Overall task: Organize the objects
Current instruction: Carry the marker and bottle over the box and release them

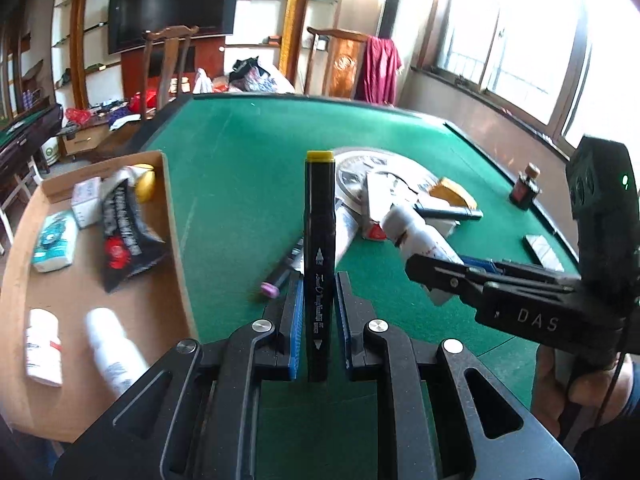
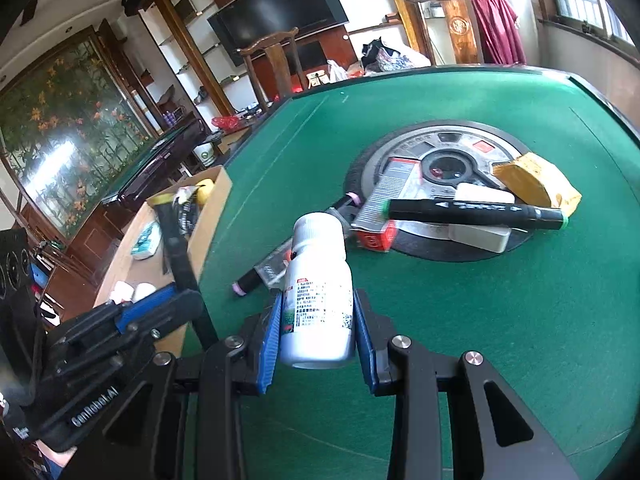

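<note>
Green felt tabletop, cardboard box at its left edge — left gripper clamps a yellow-capped marker upright, right gripper squeezes a white pill bottle partway closed — both aloft; the smooth bottle might slip if tilted

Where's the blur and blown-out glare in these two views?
Left wrist: cardboard box contents smeared by motion blur, windows blown out, held black marker sharp. Right wrist: held white bottle crisp, window glare only at the top-right corner; fisheye bends the table edge.
</note>
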Available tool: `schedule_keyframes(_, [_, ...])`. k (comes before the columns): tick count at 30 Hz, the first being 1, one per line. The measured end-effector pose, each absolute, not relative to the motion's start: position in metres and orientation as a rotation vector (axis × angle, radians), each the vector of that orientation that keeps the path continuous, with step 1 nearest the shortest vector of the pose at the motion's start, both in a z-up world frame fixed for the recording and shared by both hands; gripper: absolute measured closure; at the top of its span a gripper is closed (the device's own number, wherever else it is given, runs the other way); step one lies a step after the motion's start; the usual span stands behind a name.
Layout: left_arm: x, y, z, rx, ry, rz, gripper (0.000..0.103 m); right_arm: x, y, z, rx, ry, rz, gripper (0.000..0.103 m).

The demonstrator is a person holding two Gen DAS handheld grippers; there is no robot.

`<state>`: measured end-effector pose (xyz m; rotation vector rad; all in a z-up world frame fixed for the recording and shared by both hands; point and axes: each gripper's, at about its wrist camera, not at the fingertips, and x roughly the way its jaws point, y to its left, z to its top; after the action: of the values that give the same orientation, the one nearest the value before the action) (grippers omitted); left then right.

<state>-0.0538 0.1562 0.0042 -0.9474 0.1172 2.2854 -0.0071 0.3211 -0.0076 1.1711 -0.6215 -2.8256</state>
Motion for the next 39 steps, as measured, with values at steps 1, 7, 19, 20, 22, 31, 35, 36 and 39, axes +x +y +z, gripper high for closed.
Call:
schedule_keyframes(1, [-0.055, 0.148, 0.007, -0.942, 0.098, 2.297, 0.089, -0.008, 0.317, -0.006, 1.17, -0.619, -2.822, 0.069])
schedule_keyframes(7, [-0.064, 0.11, 0.014, -0.937, 0.018, 2.345, 0.089, -0.018, 0.286, 0.006, 1.152, -0.56, -2.791, 0.069])
schedule_keyframes(19, [-0.087, 0.034, 0.025, -0.949, -0.189, 2.397, 0.086, -0.057, 0.208, 0.02, 1.153, -0.462, -2.66, 0.069])
schedule_keyframes(20, [-0.089, 0.03, 0.026, -0.945, -0.199, 2.399, 0.086, -0.06, 0.203, 0.02, 1.154, -0.455, -2.654, 0.069])
schedule_keyframes(22, [-0.095, 0.02, 0.024, -0.958, -0.233, 2.389, 0.087, -0.069, 0.193, 0.019, 1.157, -0.439, -2.646, 0.069])
schedule_keyframes(31, [-0.122, 0.0, 0.013, -0.995, -0.351, 2.361, 0.085, -0.1, 0.153, 0.001, 1.233, -0.326, -2.603, 0.069])
schedule_keyframes(35, [-0.138, -0.005, 0.011, -1.024, -0.363, 2.372, 0.083, -0.111, 0.14, 0.0, 1.235, -0.262, -2.62, 0.069])
schedule_keyframes(36, [-0.142, -0.006, 0.01, -1.034, -0.369, 2.37, 0.082, -0.116, 0.139, -0.001, 1.236, -0.244, -2.622, 0.069])
schedule_keyframes(39, [-0.156, -0.008, 0.01, -1.066, -0.37, 2.378, 0.082, -0.13, 0.136, -0.001, 1.244, -0.243, -2.599, 0.069])
